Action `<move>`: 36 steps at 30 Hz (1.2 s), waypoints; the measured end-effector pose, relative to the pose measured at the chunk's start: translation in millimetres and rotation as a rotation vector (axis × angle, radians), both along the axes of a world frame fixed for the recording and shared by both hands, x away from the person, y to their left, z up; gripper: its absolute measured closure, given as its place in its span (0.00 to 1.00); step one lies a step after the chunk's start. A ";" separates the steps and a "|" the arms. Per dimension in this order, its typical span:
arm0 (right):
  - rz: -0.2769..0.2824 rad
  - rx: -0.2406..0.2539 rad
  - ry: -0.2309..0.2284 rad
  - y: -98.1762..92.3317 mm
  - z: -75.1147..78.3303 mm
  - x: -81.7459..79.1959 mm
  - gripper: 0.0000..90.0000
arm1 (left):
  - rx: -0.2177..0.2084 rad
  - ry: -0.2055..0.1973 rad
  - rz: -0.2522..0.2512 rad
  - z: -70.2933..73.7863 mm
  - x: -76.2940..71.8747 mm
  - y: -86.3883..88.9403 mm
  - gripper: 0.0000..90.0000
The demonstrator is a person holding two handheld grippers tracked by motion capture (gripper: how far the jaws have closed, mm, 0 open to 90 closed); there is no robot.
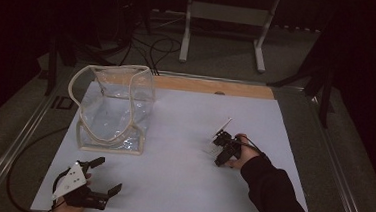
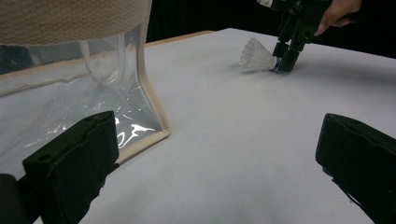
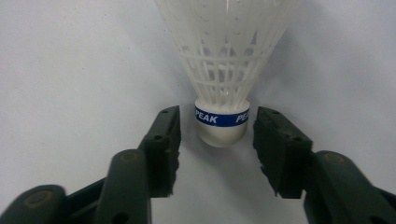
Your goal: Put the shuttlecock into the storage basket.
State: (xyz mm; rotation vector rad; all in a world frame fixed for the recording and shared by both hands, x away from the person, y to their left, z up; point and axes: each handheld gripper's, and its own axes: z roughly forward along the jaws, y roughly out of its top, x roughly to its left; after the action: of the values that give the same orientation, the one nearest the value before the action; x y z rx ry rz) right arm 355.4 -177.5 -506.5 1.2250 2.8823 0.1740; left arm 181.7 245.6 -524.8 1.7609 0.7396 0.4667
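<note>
A white plastic shuttlecock [image 3: 223,70] with a blue band around its cork lies on the white table sheet [image 1: 174,135], right of centre [image 1: 223,128]. My right gripper [image 3: 217,113] has one jaw on either side of the cork, with a thin gap at each pad, so it is open around it. From the left gripper view, that gripper [image 2: 286,60] points down at the shuttlecock [image 2: 257,57]. My left gripper [image 1: 107,176] rests near the table's front left, open and holding nothing [image 2: 219,140].
A clear plastic bag [image 1: 113,108] with beige trim stands open at the back left, close ahead of the left gripper [image 2: 70,93]. A wooden strip [image 1: 212,86] borders the far edge. A white stand [image 1: 227,13] and cables lie on the floor beyond.
</note>
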 end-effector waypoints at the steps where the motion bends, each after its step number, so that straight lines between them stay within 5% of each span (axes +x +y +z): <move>1: -0.005 0.000 0.001 0.4 -0.8 0.1 0.58 | 0.001 0.000 0.000 -0.1 0.0 -0.1 0.01; 14: -0.003 -0.016 0.015 0.2 -4.2 3.8 0.72 | 0.002 0.000 0.000 -0.1 0.0 -0.1 0.01; 36: 0.094 -0.031 0.025 0.4 12.4 -0.9 0.74 | 0.001 0.004 -0.001 -0.7 0.1 -0.3 0.01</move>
State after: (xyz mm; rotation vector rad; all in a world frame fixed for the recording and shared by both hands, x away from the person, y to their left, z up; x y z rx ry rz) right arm 354.4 -177.1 -494.1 1.0962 2.9535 0.1145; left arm 181.9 245.4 -525.4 1.7635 0.7420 0.4629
